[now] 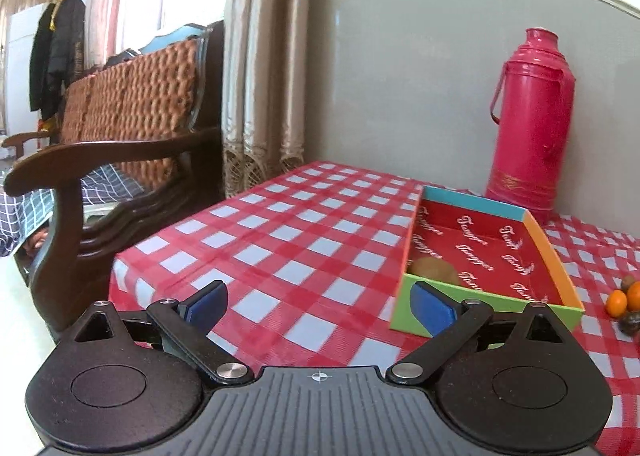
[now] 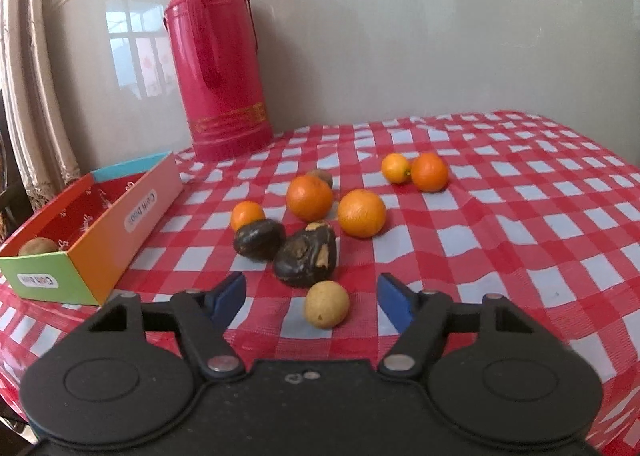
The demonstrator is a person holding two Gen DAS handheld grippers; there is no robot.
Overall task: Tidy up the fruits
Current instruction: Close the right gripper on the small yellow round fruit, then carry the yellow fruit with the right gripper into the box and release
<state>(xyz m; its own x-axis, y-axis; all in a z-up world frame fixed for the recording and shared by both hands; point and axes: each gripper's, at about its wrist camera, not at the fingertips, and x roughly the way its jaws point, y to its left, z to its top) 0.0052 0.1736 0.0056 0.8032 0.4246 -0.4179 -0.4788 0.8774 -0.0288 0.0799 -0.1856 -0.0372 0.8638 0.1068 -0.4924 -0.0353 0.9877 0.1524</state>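
A colourful cardboard box (image 2: pixel 120 211) with a red lining stands on the checked tablecloth, one brown kiwi (image 2: pixel 38 246) inside it; the box (image 1: pixel 556 256) and kiwi (image 1: pixel 434 271) also show in the left wrist view. Several oranges (image 2: pixel 361 213), two dark fruits (image 2: pixel 306 258) and a small tan fruit (image 2: pixel 326 304) lie loose to the box's right. My right gripper (image 2: pixel 312 296) is open, the tan fruit between its fingers, untouched. My left gripper (image 1: pixel 320 306) is open and empty, its right finger near the box's green front wall.
A tall pink thermos (image 2: pixel 218 59) stands against the wall behind the box. A wooden armchair (image 1: pixel 120 159) with a woven cushion sits off the table's left edge, curtains behind it. A few fruits (image 1: pixel 626 302) show at the right edge of the left wrist view.
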